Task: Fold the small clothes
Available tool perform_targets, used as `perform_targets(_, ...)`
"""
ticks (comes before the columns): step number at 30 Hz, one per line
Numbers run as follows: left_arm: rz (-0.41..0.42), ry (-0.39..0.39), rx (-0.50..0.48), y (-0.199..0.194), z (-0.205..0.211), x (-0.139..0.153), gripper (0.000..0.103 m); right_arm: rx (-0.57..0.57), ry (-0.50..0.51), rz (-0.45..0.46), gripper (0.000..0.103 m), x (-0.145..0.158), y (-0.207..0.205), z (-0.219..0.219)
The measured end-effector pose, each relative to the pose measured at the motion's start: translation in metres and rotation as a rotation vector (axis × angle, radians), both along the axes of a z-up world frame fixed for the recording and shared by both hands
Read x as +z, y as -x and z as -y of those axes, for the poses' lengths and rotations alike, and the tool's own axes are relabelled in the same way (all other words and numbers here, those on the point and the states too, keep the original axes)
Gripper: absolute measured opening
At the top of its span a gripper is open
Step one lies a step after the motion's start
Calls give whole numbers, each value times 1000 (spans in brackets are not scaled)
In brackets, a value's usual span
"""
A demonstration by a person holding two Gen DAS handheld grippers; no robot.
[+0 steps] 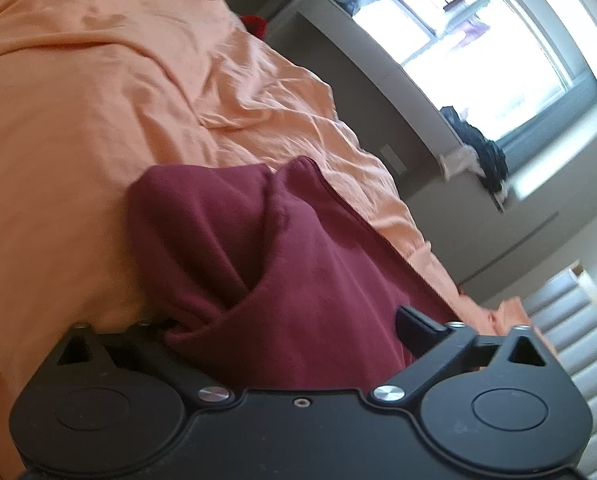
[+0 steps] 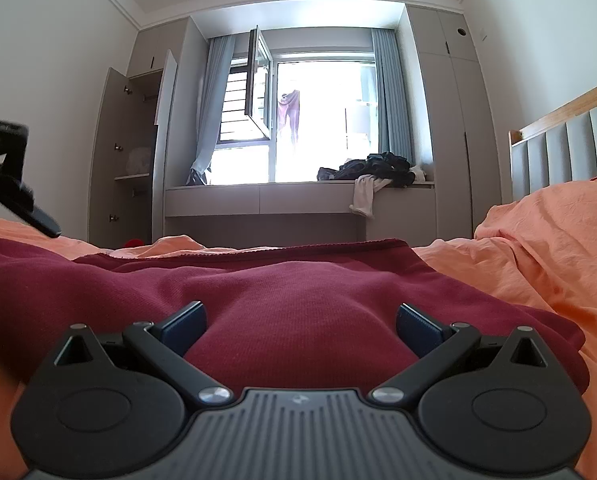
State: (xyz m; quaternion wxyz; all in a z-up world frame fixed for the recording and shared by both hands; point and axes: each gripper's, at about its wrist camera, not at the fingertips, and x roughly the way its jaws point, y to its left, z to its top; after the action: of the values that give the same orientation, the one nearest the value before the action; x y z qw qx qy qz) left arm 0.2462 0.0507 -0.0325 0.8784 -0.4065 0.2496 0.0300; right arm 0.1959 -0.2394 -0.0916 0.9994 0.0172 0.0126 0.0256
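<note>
A dark red garment (image 2: 298, 296) lies on the orange bedsheet (image 2: 538, 248). My right gripper (image 2: 300, 326) is open, its two blue-padded fingers spread wide with the red cloth bulging between them. In the left wrist view the same red garment (image 1: 266, 256) is bunched up over my left gripper (image 1: 290, 322); one finger (image 1: 416, 326) shows at the right, the other is buried under a fold, and the fingers stand wide apart. The left gripper also shows at the left edge of the right wrist view (image 2: 14, 184), above the garment.
The orange bedsheet (image 1: 98, 100) is wrinkled. A padded headboard (image 2: 566, 148) stands at the right. Beyond the bed are a window bench (image 2: 298, 200) with a pile of dark clothes (image 2: 378, 170), an open wardrobe (image 2: 134, 152), and a small red item (image 2: 134, 243).
</note>
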Motion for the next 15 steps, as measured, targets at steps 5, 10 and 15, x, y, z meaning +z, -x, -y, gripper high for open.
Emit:
perform_targets(5, 9, 54, 70, 6, -11, -4, 56, -4, -4, -3, 102, 1, -1, -1)
perform_targets(10, 24, -40, 76, 4, -4, 6, 28, 0, 4, -46, 103, 9, -5, -2)
perform_targets(15, 106, -274, 20, -5, 30, 45, 18, 77, 23, -136, 103, 26, -13, 10)
